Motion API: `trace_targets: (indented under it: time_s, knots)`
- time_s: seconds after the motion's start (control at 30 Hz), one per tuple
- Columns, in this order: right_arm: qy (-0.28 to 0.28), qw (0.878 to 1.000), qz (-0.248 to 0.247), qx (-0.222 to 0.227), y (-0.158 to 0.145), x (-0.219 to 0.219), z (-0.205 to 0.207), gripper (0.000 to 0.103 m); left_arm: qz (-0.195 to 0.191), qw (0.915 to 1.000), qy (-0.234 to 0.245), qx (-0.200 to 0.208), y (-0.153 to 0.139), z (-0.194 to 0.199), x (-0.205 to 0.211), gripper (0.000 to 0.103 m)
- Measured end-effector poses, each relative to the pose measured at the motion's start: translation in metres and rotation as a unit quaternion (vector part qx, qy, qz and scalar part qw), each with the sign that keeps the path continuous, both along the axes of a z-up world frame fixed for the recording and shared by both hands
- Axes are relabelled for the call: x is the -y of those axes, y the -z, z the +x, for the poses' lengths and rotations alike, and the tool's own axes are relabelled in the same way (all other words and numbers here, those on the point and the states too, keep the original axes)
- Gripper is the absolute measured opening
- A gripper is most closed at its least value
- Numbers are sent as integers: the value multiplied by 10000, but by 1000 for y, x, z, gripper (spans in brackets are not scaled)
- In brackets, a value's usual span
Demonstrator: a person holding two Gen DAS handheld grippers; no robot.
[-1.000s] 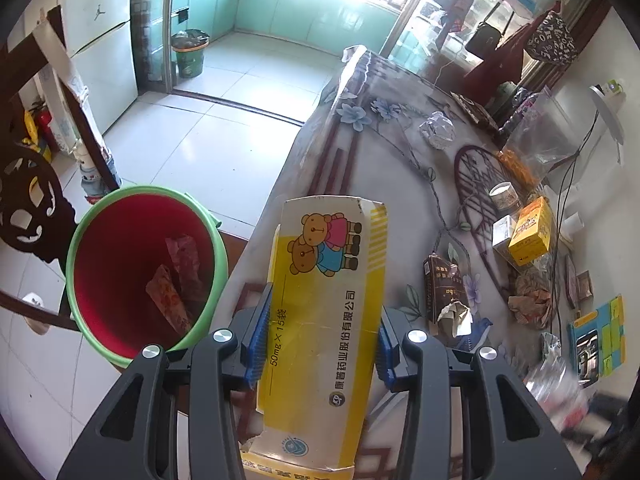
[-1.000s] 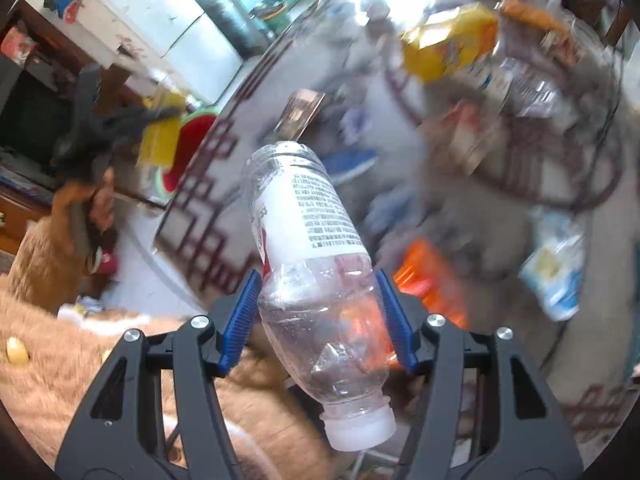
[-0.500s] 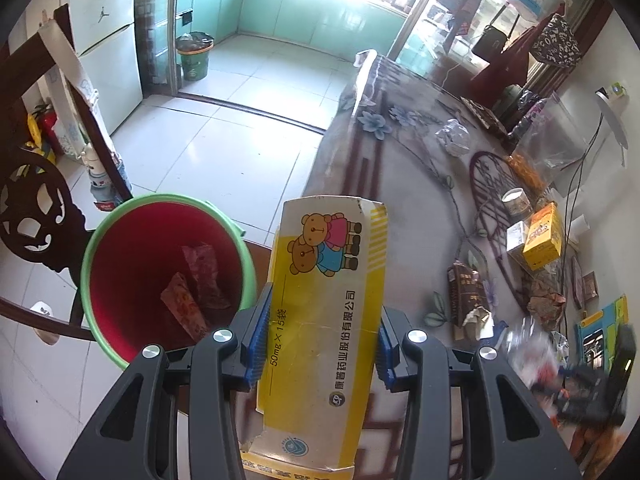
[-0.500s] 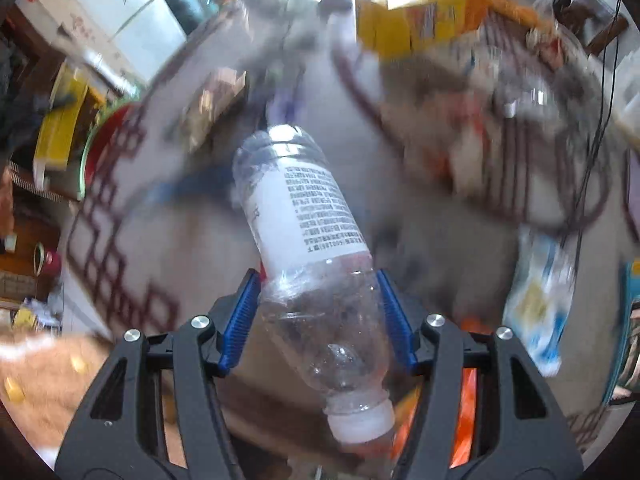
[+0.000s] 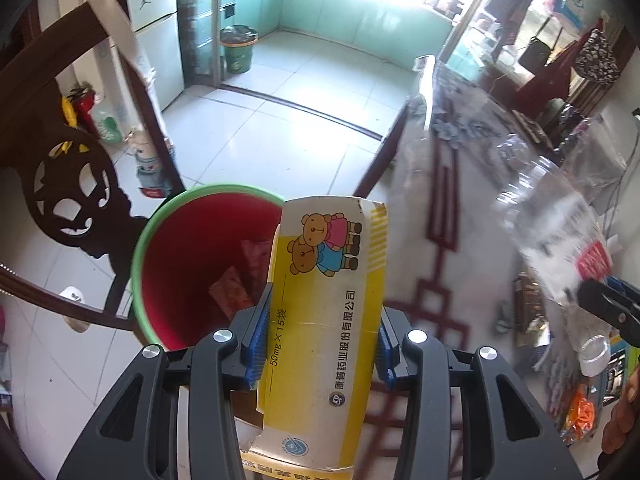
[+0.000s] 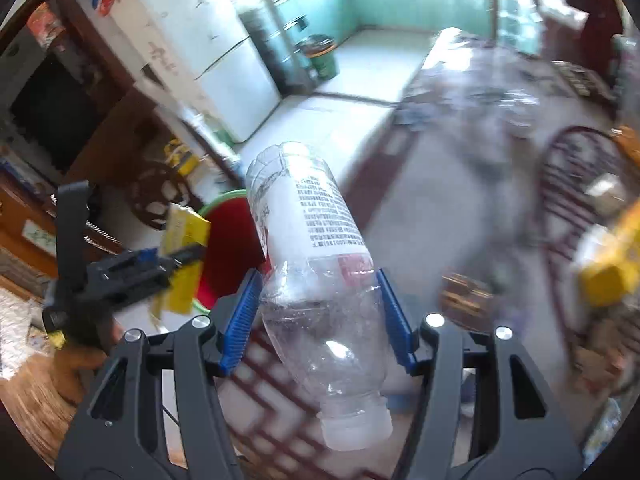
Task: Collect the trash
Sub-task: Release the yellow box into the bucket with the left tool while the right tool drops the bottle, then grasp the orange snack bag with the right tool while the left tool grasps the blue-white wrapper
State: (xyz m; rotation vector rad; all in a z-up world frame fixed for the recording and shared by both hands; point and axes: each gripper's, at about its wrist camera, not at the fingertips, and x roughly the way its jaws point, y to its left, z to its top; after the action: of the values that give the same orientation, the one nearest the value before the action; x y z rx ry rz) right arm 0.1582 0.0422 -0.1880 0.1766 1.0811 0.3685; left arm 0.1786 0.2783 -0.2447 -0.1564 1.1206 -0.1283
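Box [image 5: 324, 320] hides bin [image 5: 180, 272] right rim; box base cut off at bottom edge. Bottle [image 5: 560, 232] blurred at right. Table clutter [image 6: 560, 240] smeared at right, unidentifiable.

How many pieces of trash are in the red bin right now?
2 visible: one flat wrapper low inside the red bin, another wrapper behind it. The held box may hide more.

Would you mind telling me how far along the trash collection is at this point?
Done: a couple of wrappers already lie inside the red bin. In hand: the left gripper is shut on a yellow box near the bin's rim, and the right gripper is shut on an empty plastic bottle. Left: both still need dropping in, and more packets and boxes remain on the table.
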Motion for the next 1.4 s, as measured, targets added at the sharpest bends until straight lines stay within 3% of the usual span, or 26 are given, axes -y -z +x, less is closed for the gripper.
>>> trace_targets:
  time_s: [0.3,0.6,0.67,0.7,0.8,0.83,0.87,0.9,1.1,1.23,1.4]
  knots:
    - [-674,9960,51,-589,39,-81,43,57,130,9992,-325,-202,18,4,-40,40]
    - [-824,9951,-44,-543,46,-111,56,57,258,9986,-425,-168,21,18,-54,40]
    - [-859,9949,-88,-516,45,-111,58,63,303,9986,-410,-138,21,21,-53,40]
    - [-852,9949,-142,-518,43,-109,56,76,326,9986,-402,-123,20,22,-52,41]
    - [-799,9958,-182,-418,34,-100,49,78,406,9985,-351,-48,17,25,-48,45]
    - [-807,9958,-222,-360,28,-97,44,78,432,9985,-328,-1,15,25,-46,52]
    - [-806,9959,-283,-295,21,-93,38,78,461,9984,-336,30,13,26,-45,65]
    - [-802,9960,-302,-235,15,-88,31,79,455,9983,-349,100,11,25,-43,67]
    - [-575,9980,-251,15,-15,-53,-10,85,377,9984,-345,241,-1,24,-32,72]
    - [40,9994,-343,-11,-20,-13,-44,86,242,9988,-153,385,-13,14,-12,72]
    - [857,9935,-691,-281,-9,44,-89,86,84,9979,443,464,-23,1,34,72]
